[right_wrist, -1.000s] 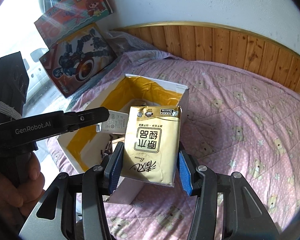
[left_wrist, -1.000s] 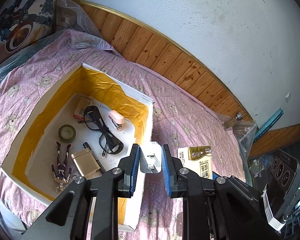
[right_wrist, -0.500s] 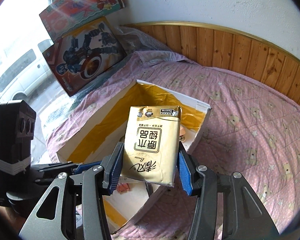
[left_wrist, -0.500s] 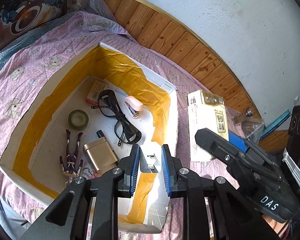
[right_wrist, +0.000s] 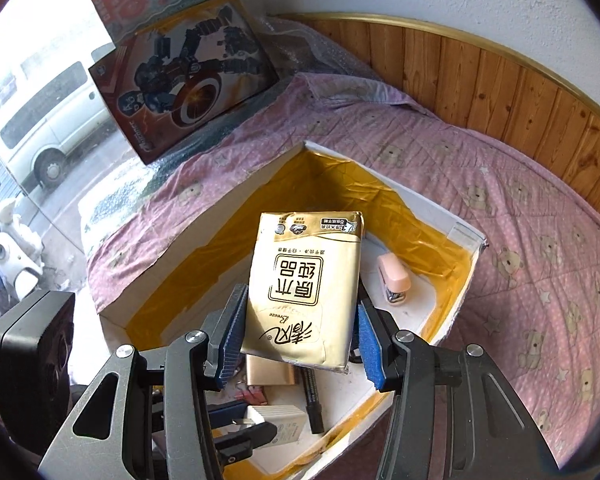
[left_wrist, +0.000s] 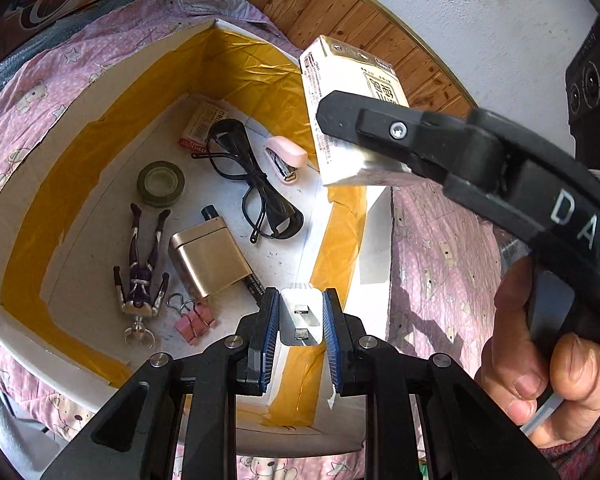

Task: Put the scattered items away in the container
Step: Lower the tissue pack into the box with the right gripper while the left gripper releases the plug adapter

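The right claw (right_wrist: 300, 334) is clenched on a gold tissue pack (right_wrist: 306, 284), holding it above the white box (left_wrist: 374, 248) lined with yellow tape, which sits on a bed under a pink bear-print quilt (right_wrist: 480, 184). The left claw (left_wrist: 300, 330) grips a small white charger (left_wrist: 301, 314) just over the box's near wall, at about 6 o'clock of the opening. Inside the box lie black glasses (left_wrist: 256, 184) near the centre, a pink stapler (left_wrist: 286, 156) toward 1 o'clock, a tape roll (left_wrist: 161, 182) at 10 o'clock, a brass-coloured case (left_wrist: 208, 260), a dark figurine (left_wrist: 142, 268) at 8 o'clock and a pink binder clip (left_wrist: 194, 318).
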A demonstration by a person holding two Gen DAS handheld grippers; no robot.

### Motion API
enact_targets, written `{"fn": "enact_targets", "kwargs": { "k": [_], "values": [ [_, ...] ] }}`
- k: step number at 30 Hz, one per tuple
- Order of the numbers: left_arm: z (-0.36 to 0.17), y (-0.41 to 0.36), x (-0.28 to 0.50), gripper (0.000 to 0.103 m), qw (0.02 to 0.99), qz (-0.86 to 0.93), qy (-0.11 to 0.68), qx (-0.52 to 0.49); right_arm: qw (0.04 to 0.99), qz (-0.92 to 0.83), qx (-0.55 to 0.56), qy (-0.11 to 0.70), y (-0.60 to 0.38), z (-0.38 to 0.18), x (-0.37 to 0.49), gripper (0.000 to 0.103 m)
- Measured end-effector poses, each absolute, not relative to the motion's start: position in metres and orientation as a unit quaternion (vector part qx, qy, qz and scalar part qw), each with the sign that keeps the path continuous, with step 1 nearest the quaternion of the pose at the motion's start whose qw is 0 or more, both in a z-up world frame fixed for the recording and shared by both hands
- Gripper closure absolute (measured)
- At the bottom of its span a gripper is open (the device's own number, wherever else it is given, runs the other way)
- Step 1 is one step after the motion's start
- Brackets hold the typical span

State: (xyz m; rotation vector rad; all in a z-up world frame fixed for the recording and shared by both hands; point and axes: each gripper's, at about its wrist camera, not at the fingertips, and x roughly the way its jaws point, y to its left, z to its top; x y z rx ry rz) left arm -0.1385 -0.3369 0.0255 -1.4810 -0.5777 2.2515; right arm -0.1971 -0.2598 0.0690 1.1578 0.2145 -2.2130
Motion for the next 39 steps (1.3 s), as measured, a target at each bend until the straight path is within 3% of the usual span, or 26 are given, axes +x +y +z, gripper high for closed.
{"fn": "enact_targets", "kwargs": {
  "k": [14, 23, 29, 39],
  "values": [
    [0.017, -0.339, -0.147, 0.080, 0.192, 0.788, -0.209, -0.546, 0.340, -0.799, 0.485, 0.109, -0.295, 0.036, -0.233, 0.047],
    [0.019, -0.333, -0.144, 0.062, 0.191, 0.790, -0.198, -0.549, 0.316, -0.803, 0.497, 0.091, -0.283, 0.022, -0.244, 0.045],
    [0.022, -0.333, -0.148, 0.061, 0.189, 0.790, -0.198, -0.548, 0.300, -0.812, 0.497, 0.064, -0.262, 0.027, -0.243, 0.045],
    [0.028, -0.333, -0.142, 0.058, 0.170, 0.800, -0.190, -0.543, 0.292, -0.817, 0.489, 0.090, -0.243, 0.029, -0.217, 0.044]
  ]
}}
